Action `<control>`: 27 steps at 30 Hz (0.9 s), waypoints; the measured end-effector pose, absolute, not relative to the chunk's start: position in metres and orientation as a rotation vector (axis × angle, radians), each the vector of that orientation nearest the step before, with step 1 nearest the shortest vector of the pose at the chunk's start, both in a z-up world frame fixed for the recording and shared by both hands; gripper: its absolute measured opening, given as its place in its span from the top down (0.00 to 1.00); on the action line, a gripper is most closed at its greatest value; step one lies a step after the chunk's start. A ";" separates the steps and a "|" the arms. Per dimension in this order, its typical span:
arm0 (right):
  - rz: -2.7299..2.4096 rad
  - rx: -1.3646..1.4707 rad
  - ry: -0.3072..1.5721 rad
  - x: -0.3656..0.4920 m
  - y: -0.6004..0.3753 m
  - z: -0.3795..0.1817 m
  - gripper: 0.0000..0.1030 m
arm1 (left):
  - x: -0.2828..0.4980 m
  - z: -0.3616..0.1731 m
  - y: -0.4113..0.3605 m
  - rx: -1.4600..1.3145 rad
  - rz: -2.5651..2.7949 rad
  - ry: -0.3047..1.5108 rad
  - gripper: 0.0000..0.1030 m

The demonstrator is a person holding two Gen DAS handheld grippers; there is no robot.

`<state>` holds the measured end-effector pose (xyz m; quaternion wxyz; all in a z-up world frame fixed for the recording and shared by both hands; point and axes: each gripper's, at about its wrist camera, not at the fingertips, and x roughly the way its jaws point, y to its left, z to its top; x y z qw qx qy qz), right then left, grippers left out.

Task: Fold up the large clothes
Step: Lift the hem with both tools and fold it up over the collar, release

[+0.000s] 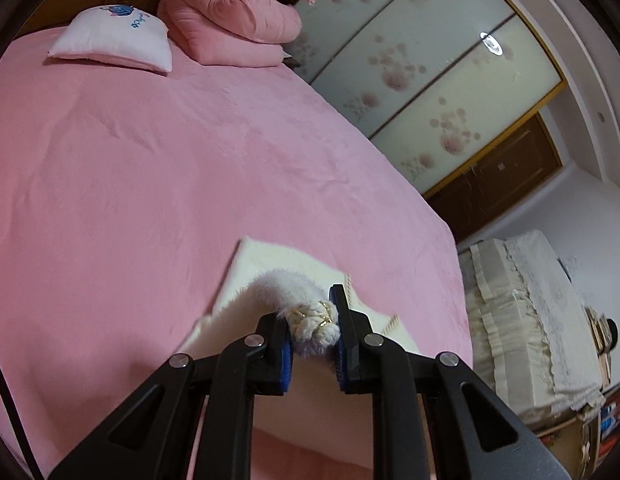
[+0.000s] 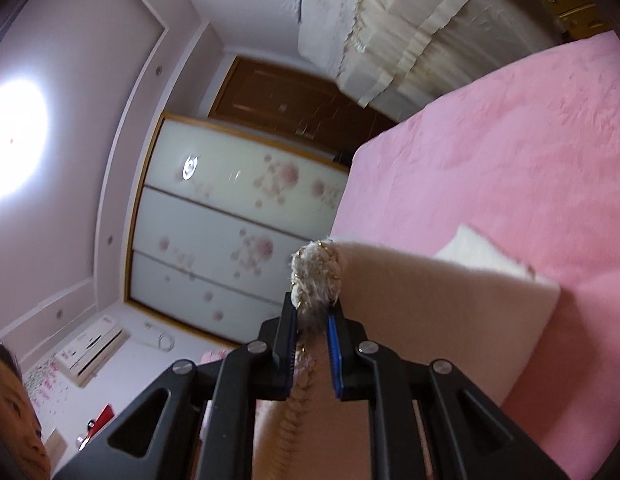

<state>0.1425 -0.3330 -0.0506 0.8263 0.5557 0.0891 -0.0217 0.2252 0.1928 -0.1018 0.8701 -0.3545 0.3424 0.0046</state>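
Over pink bed (image 1: 149,168) | 2 tools: L tool (image 1: 312,330) & R tool (image 2: 312,320) each gripping 1 cream garment (image 1: 269,280)

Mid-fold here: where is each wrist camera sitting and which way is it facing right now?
Left wrist: on the left gripper, looking down across the pink bedspread toward a white pillow; jaws shut on the cream fuzzy garment.
Right wrist: on the right gripper, facing more level toward the floral wardrobe; jaws clamp the garment's braided trim; a person's face shows lower left.
Shared: garment, bedspread, wardrobe.
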 end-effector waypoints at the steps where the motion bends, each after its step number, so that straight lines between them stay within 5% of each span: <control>1: -0.055 1.175 0.191 0.151 -0.337 -0.052 0.88 | 0.234 -0.104 0.187 -0.737 0.014 0.717 0.87; 22: -0.139 1.096 0.534 0.357 -0.376 -0.136 0.87 | 0.437 -0.167 0.088 -0.493 0.153 0.885 0.85; 26: -0.174 1.079 0.582 0.369 -0.375 -0.144 0.76 | 0.456 -0.178 0.075 -0.417 0.165 0.982 0.74; 27: -0.174 1.078 0.601 0.372 -0.374 -0.146 0.72 | 0.460 -0.180 0.071 -0.397 0.169 1.004 0.60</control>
